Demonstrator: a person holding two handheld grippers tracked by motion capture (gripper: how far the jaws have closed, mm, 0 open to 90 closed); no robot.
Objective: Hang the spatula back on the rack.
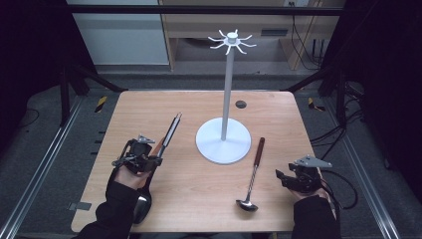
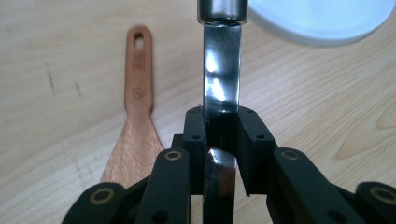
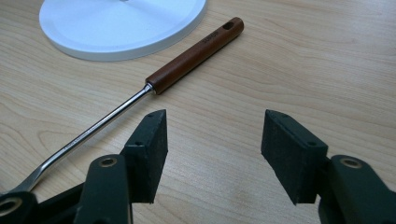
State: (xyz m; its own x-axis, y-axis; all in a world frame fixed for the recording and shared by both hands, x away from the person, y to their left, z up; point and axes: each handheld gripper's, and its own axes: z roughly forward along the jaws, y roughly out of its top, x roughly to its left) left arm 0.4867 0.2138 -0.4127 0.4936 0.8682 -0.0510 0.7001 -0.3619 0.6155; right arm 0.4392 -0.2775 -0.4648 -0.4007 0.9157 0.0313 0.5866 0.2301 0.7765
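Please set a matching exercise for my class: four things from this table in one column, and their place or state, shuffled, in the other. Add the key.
1 ladle
2 wooden spatula
3 stand
4 metal handle

A clamped in the left gripper
B white, upright
C lying flat beside the shut jaws
D lying near the right gripper, whose jaws are open

Pairs: 1-D, 2-C, 3-B, 4-A

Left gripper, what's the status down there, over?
Left gripper shut on shiny metal utensil handle. Right gripper open, ladle beside it. Wooden spatula lying alongside; white stand base just ahead.
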